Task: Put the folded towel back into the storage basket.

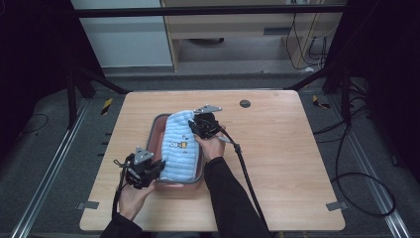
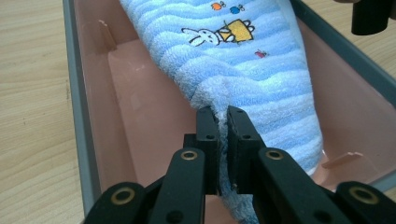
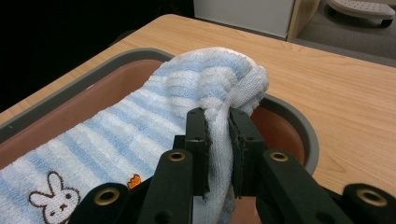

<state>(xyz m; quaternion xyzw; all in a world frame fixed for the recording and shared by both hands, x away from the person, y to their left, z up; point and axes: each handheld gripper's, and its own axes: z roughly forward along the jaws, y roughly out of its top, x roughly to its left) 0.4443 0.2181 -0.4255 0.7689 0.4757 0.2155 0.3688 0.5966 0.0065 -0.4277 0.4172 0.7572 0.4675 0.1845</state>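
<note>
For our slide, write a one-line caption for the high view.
Both grippers, left and right, pinch opposite ends of a blue striped towel over a pink tub.

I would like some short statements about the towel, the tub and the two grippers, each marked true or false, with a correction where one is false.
1. Both grippers pinch the striped towel. True: the left gripper holds one end, the right gripper the other.
2. The towel is plain white. False: it has blue and white stripes with a small rabbit picture.
3. The towel hangs over the pink tub. True.
4. The tub is full of water. False: its pink bottom looks dry and bare.
5. The tub stands on the floor. False: it stands on the wooden table.
</note>
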